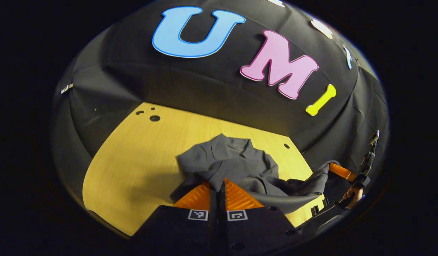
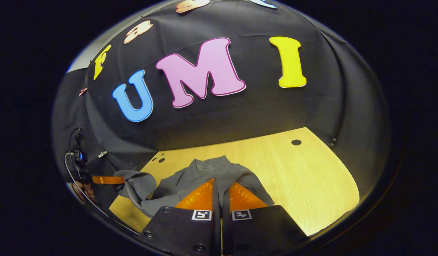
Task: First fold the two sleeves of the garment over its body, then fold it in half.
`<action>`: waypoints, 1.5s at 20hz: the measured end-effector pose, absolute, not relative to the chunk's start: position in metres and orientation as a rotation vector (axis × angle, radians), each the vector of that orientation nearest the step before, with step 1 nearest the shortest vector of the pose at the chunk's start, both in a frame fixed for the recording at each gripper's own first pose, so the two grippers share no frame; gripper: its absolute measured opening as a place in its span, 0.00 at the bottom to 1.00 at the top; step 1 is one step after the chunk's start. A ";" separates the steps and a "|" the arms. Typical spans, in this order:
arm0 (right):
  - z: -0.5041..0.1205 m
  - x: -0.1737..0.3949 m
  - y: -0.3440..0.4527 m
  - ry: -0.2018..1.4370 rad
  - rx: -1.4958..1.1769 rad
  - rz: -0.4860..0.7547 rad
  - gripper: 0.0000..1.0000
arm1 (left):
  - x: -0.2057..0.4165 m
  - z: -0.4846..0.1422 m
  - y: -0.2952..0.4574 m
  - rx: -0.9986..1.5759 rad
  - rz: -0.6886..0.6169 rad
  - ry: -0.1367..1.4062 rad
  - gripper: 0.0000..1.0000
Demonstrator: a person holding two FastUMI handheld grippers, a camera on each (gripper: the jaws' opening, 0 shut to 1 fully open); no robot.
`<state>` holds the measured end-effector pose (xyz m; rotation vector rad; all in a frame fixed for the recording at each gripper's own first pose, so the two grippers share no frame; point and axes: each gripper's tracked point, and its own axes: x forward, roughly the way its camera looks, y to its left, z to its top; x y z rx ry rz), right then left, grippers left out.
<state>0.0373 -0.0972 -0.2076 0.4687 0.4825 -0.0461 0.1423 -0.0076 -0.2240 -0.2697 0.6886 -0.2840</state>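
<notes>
A dark grey collared garment (image 1: 236, 158) lies crumpled on the wooden table (image 1: 133, 167). My left gripper (image 1: 219, 182) is shut, with a fold of the garment's cloth pinched between its fingers. In the left gripper view the right gripper (image 1: 341, 171) shows far right, holding a stretched end of the cloth, with a hand (image 1: 354, 196) behind it. In the right gripper view my right gripper (image 2: 221, 182) is shut on the garment (image 2: 204, 174). The left gripper (image 2: 107, 179) shows at the far left, gripping a raised flap of cloth (image 2: 137, 185).
The table (image 2: 304, 177) has small round holes near its far corners (image 1: 154, 118) (image 2: 296, 142). Black cloth walls close in behind and beside it. Bare wood lies left of the garment in the left gripper view and right of it in the right gripper view.
</notes>
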 end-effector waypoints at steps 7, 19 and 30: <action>-0.246 0.112 -0.121 0.489 0.406 -0.082 0.06 | 0.224 -0.248 -0.004 -0.261 -0.246 0.667 0.05; -0.361 0.205 -0.136 0.589 0.403 -0.093 0.06 | 0.327 -0.344 -0.013 -0.112 -0.249 0.727 0.05; -0.449 0.218 -0.130 0.742 0.427 -0.105 0.08 | 0.349 -0.418 -0.014 -0.060 -0.172 0.831 0.05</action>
